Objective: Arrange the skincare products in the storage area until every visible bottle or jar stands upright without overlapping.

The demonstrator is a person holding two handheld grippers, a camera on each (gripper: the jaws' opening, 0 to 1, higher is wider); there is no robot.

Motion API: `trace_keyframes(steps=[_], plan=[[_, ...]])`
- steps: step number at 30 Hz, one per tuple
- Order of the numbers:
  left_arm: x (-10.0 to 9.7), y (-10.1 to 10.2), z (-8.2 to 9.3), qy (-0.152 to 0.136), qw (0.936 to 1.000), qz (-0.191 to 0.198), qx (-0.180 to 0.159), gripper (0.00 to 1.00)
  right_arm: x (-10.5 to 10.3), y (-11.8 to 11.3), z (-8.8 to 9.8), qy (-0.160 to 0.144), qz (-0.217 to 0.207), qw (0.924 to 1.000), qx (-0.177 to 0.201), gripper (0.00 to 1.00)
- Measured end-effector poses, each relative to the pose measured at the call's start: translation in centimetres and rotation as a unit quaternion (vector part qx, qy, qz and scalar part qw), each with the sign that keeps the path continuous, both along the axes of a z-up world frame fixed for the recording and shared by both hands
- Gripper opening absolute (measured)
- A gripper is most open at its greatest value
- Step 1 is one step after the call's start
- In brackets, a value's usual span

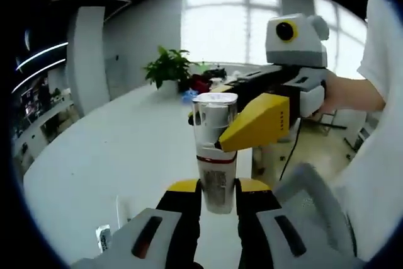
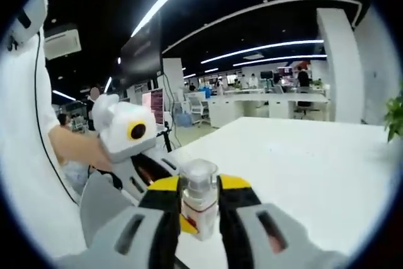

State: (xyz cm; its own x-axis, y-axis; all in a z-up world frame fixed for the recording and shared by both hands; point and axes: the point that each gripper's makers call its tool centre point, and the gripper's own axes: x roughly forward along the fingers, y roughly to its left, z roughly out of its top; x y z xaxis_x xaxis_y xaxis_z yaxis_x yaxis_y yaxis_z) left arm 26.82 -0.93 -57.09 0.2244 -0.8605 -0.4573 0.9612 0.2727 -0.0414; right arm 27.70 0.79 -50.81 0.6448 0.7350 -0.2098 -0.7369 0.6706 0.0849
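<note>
Left gripper view had both grippers, left (image 1: pixel 218 188) and right (image 1: pixel 217 138), pinching one bottle (image 1: pixel 215 155) above the table (image 1: pixel 107 155); uneven pull could've dropped it.

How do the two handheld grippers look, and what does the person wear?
The left gripper has grey plastic jaws with dark slots and yellow tips on black pads. The right gripper is built the same; in the left gripper view its body is black and white, with a yellow wedge-shaped jaw and a thin black cable hanging below. The person wears a white short sleeve.
</note>
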Motion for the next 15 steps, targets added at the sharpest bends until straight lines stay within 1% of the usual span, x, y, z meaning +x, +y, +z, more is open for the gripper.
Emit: trace_keyframes(steps=[1, 3, 5, 8, 10, 11, 12, 13, 14, 15], plan=[[0.1, 0.0, -0.4, 0.000, 1.0000, -0.002, 0.008, 0.18, 0.1, 0.0, -0.4, 0.001, -0.001, 1.0000, -0.007, 0.22], [0.3, -0.2, -1.5, 0.011, 0.9996, -0.007, 0.024, 0.18, 0.4, 0.0, -1.4, 0.007, -0.003, 0.9998, -0.020, 0.22], [0.6, -0.3, -2.5, 0.024, 0.9991, -0.007, 0.033, 0.18, 0.7, -0.1, -2.5, 0.013, -0.005, 0.9995, -0.028, 0.22], [1.1, -0.5, -3.8, 0.040, 0.9985, -0.003, 0.036, 0.18, 1.3, -0.3, -3.8, 0.023, -0.012, 0.9992, -0.031, 0.22], [1.5, -0.6, -4.7, 0.040, 0.9984, -0.002, 0.038, 0.18, 1.7, -0.5, -4.7, 0.031, -0.017, 0.9988, -0.034, 0.22], [1.6, -0.6, -5.2, 0.037, 0.9984, -0.002, 0.042, 0.18, 1.9, -0.6, -5.3, 0.034, -0.018, 0.9984, -0.040, 0.22], [1.8, -0.6, -5.6, 0.033, 0.9984, -0.003, 0.046, 0.18, 1.9, -0.6, -5.5, 0.035, -0.019, 0.9983, -0.042, 0.22], [2.0, -0.7, -6.2, 0.031, 0.9982, -0.004, 0.052, 0.18, 2.2, -0.7, -6.3, 0.041, -0.020, 0.9978, -0.048, 0.22], [2.1, -0.7, -6.6, 0.030, 0.9981, -0.005, 0.054, 0.18, 2.2, -0.7, -6.5, 0.042, -0.020, 0.9977, -0.050, 0.22], [2.4, -0.8, -7.1, 0.029, 0.9980, -0.005, 0.056, 0.18, 2.4, -0.8, -7.1, 0.042, -0.022, 0.9972, -0.057, 0.22]])
